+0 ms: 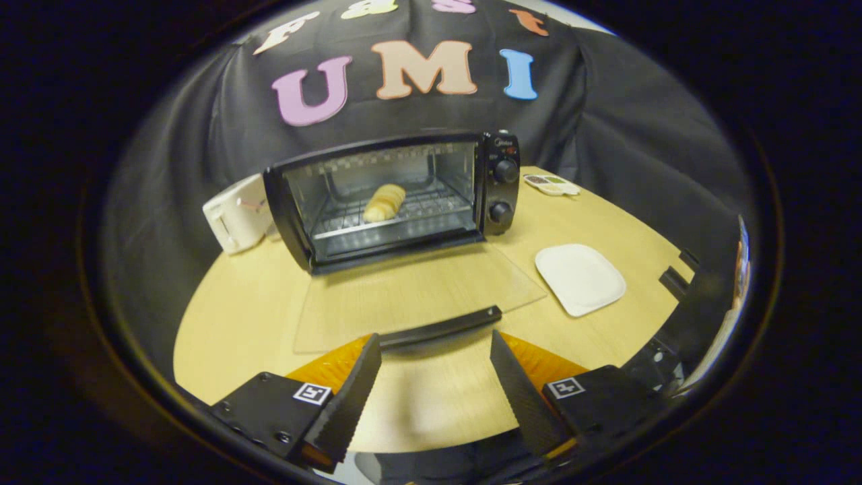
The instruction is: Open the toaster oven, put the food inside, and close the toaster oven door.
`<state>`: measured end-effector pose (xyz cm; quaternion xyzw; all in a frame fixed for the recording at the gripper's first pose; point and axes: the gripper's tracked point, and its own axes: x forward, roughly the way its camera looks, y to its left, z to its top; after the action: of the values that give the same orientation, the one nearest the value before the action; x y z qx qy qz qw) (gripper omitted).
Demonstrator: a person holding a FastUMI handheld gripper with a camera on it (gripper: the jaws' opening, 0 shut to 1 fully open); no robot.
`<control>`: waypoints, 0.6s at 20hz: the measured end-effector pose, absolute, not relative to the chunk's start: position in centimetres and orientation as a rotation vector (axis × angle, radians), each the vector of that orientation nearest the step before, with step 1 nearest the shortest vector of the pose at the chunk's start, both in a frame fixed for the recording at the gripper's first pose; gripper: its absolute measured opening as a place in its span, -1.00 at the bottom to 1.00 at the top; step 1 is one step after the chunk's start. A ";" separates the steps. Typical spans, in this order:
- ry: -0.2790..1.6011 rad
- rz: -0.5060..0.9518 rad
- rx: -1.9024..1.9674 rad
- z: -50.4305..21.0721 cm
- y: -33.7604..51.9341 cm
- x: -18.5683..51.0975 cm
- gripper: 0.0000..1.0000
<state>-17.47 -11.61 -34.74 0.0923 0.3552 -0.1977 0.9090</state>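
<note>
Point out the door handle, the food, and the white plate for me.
door handle (441, 328): gripper view, middle of the dark bar, just ahead of the open gripper (436, 377).
food (384, 203): gripper view, centre of the roll on the rack.
white plate (580, 279): gripper view, its bare middle.

Jaws of the gripper (436, 350) spread wide just before the handle (441, 328) — bread (384, 203) inside the toaster oven (394, 199).

Gripper-mounted view, facing toaster oven (394, 199) from above
</note>
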 end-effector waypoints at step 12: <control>0.815 -0.319 0.235 -37.7 -10.8 -15.9 0.99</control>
<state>-15.91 -10.81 -37.74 0.1135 0.3937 -0.1541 0.8991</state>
